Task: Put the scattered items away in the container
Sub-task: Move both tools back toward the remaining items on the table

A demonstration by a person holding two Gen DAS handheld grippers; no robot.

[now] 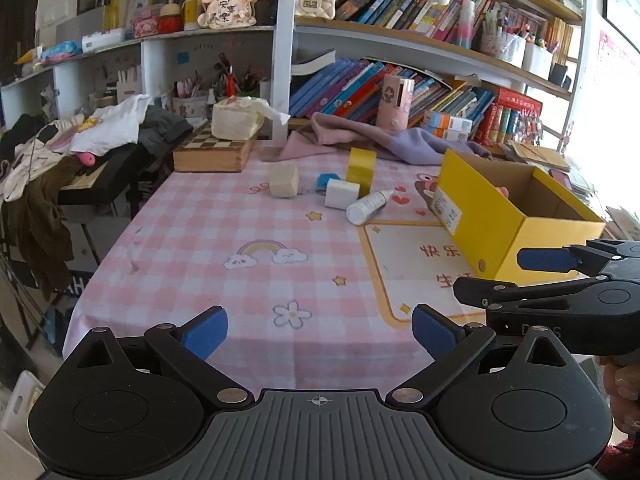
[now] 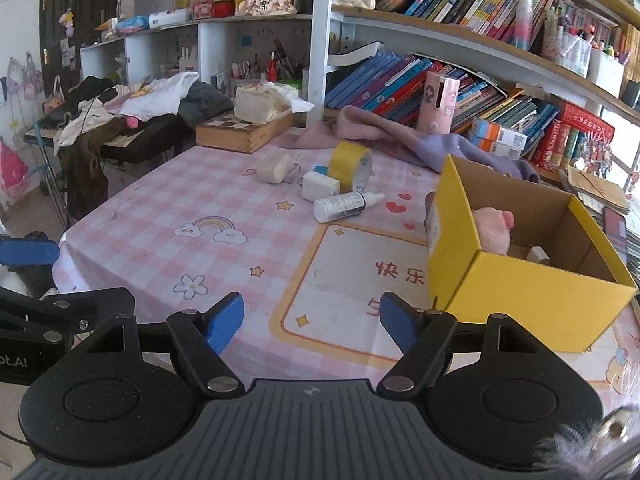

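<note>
Partly done: pink plush (image 2: 493, 227) and a small pale item lie in the yellow box (image 2: 532, 300) at the table's right edge; spray bottle (image 2: 344, 206), tape roll (image 2: 352, 166) and blocks remain mid-table; left gripper (image 1: 320, 330) and right gripper (image 2: 312, 322) jaws apart, empty.

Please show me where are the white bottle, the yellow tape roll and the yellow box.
white bottle (image 2: 340, 205): right wrist view, its body.
yellow tape roll (image 2: 349, 164): right wrist view, outer band.
yellow box (image 2: 532, 300): right wrist view, near outer wall.
</note>
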